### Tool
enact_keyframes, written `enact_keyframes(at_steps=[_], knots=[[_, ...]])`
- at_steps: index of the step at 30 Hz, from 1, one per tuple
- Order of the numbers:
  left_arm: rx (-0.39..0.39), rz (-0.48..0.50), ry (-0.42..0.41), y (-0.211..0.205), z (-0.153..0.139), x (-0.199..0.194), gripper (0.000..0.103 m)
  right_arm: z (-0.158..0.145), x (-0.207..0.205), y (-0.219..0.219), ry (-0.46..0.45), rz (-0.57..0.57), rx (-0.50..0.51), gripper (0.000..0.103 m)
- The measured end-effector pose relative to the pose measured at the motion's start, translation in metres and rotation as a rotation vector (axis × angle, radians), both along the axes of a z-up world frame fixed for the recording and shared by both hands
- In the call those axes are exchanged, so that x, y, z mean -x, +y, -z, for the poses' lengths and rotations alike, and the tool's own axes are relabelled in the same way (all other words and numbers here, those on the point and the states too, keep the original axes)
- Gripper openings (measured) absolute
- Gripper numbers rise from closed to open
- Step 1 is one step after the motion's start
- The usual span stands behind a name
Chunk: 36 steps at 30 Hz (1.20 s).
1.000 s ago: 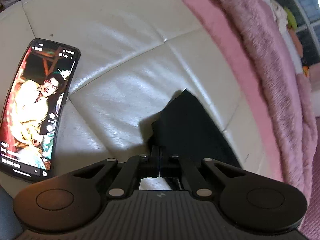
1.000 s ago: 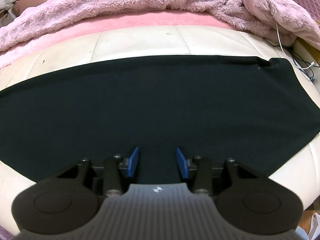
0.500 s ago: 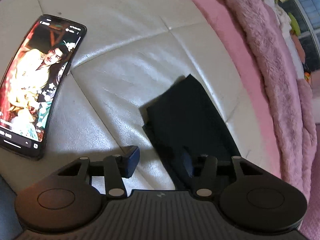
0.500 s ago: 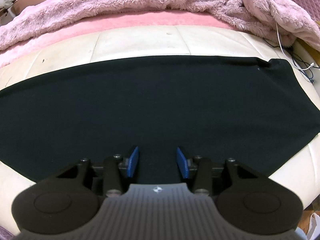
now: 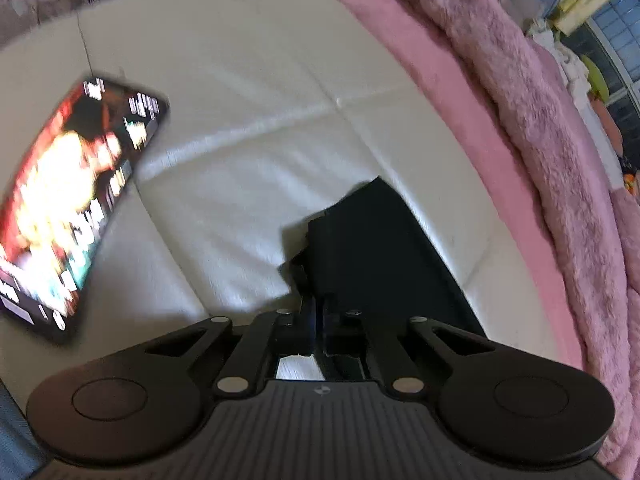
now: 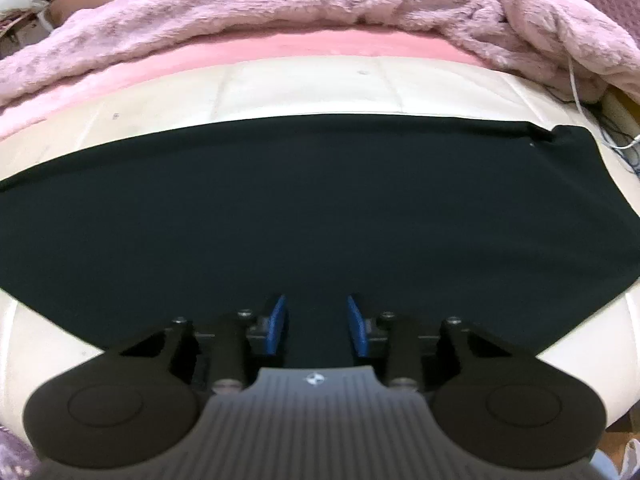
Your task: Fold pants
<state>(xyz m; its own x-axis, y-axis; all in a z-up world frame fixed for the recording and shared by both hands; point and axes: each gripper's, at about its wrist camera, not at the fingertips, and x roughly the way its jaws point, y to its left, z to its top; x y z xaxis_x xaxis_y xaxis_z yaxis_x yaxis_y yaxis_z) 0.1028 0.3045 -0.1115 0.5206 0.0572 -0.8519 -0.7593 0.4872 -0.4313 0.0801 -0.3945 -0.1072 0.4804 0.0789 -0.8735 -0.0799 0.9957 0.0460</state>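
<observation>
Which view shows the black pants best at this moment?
The right wrist view: the pants spread flat across the white cushion, far edge fully visible, with the open right gripper over them. The left wrist view shows only one narrow end, pinched in the shut left gripper.

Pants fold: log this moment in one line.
left gripper shut on pants end | right gripper open over pants | phone beside | fold pending

The phone (image 5: 76,208) screen is motion-blurred and unreadable, and the pants (image 6: 312,216) run past both side edges.
</observation>
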Motion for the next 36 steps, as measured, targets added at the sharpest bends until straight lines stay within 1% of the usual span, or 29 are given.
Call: enact_keyframes(at_steps=[3,5,7,8,9,11,13,17,20,22,25,27,28,29,31,33,34,36], knots=[[-0.057,-0.022,-0.007,0.021,-0.015,0.002,0.002,-0.004,0.003,0.015,0.002,-0.057,-0.045,0.019],[-0.094,-0.012,-0.034,0.031,-0.029,0.003,0.002,-0.004,0.004,0.029,0.013,-0.102,-0.073,0.014],[-0.14,0.04,-0.065,0.03,-0.048,0.0,0.002,0.001,0.002,0.043,0.039,-0.14,-0.1,0.014],[-0.158,0.075,-0.088,0.026,-0.059,-0.001,0.002,0.006,0.0,0.05,0.06,-0.151,-0.096,0.014],[-0.173,0.104,-0.112,0.019,-0.068,-0.002,0.002,0.009,0.0,0.056,0.06,-0.16,-0.08,0.014],[-0.221,0.174,-0.159,0.0,-0.089,-0.007,0.002,0.007,-0.001,0.064,0.049,-0.192,-0.047,0.014],[-0.274,0.256,-0.205,-0.027,-0.11,-0.014,0.002,0.002,-0.002,0.066,0.045,-0.205,-0.048,0.014],[-0.41,0.444,-0.28,-0.1,-0.147,-0.031,0.002,-0.008,0.0,0.058,0.02,-0.184,-0.082,0.014],[-0.522,0.574,-0.315,-0.164,-0.16,-0.041,0.002,-0.015,0.0,0.05,0.004,-0.168,-0.099,0.014],[-0.581,0.654,-0.327,-0.204,-0.159,-0.051,0.002,-0.019,0.0,0.044,-0.005,-0.154,-0.117,0.014],[-0.597,0.766,-0.33,-0.256,-0.143,-0.062,0.002,-0.024,-0.005,0.037,-0.016,-0.136,-0.146,0.014],[-0.628,0.854,-0.315,-0.296,-0.124,-0.067,0.002,-0.027,-0.009,0.032,-0.023,-0.123,-0.158,0.014],[-0.627,0.908,-0.3,-0.316,-0.11,-0.068,0.002,-0.028,-0.009,0.029,-0.026,-0.117,-0.166,0.014],[-0.617,0.948,-0.286,-0.326,-0.099,-0.066,0.002,-0.029,-0.008,0.027,-0.027,-0.112,-0.174,0.014],[-0.602,1.057,-0.246,-0.357,-0.069,-0.063,0.002,-0.029,-0.008,0.024,-0.024,-0.105,-0.184,0.014],[-0.598,1.146,-0.213,-0.382,-0.046,-0.052,0.002,-0.026,-0.006,0.022,-0.016,-0.1,-0.191,0.014],[-0.583,1.186,-0.194,-0.391,-0.035,-0.048,0.002,-0.024,-0.005,0.021,-0.009,-0.097,-0.196,0.014],[-0.56,1.246,-0.166,-0.402,-0.022,-0.04,0.002,-0.019,-0.002,0.019,0.005,-0.09,-0.205,0.014]])
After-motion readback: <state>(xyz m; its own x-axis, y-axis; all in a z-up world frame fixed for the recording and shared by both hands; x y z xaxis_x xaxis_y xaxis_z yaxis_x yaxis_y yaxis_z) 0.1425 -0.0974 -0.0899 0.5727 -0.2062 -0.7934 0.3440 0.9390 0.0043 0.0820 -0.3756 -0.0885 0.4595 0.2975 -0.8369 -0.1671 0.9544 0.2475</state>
